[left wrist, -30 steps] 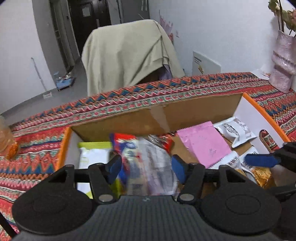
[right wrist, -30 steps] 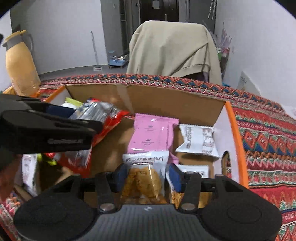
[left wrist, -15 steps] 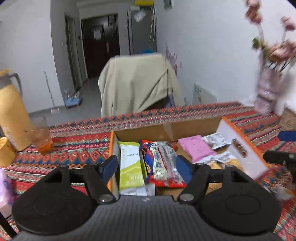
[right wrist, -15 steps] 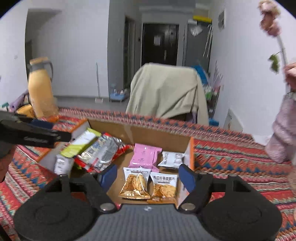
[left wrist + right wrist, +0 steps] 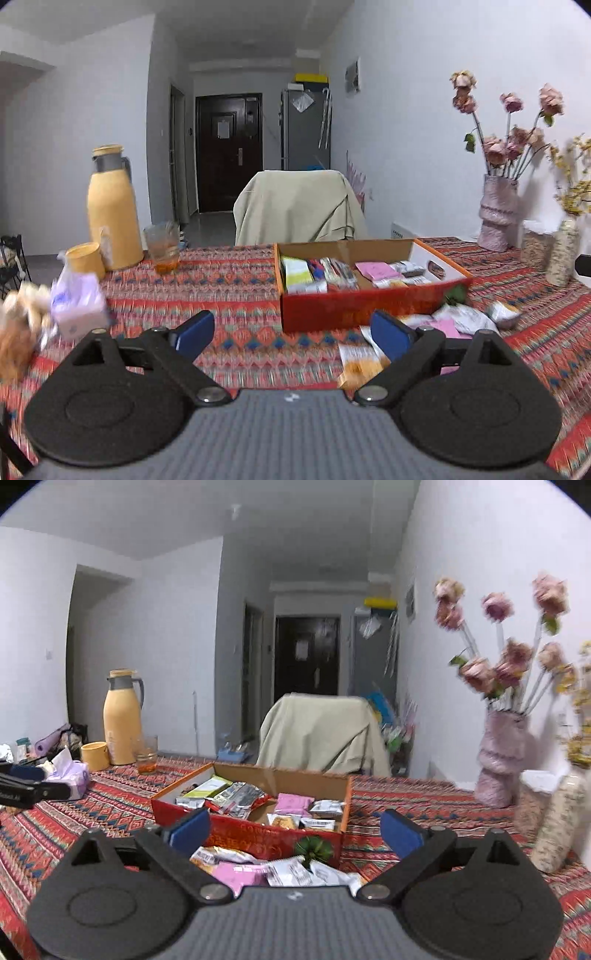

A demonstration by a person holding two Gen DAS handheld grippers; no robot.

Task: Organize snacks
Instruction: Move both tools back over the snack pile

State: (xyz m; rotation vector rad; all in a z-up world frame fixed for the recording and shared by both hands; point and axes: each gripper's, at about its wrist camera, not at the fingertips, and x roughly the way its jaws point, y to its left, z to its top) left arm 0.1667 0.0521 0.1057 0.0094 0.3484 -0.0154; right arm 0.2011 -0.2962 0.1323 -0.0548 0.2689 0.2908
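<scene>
- Table (image 5: 236, 295) with red patterned cloth carries everything in view.
- Draped chair (image 5: 299, 206) stands at the far edge, behind the box.
- Snack box (image 5: 369, 310), red outside and cardboard inside, sits mid-table with packets sorted in it: green-white packet (image 5: 297, 271) at its left end, pink packet (image 5: 380, 269) toward the right.
- Yellow thermos (image 5: 112, 214) stands far left, glass (image 5: 164, 245) beside it.
- Pink vase (image 5: 496, 218) with dried roses stands far right.
- Loose snack packets (image 5: 273, 867) lie on the cloth just in front of the box.
- Left gripper (image 5: 291, 334): jaws just been opening, now wide, nothing between the pads.
- Right gripper (image 5: 295, 829): jaws just been opening, now wide, nothing gripped.
</scene>
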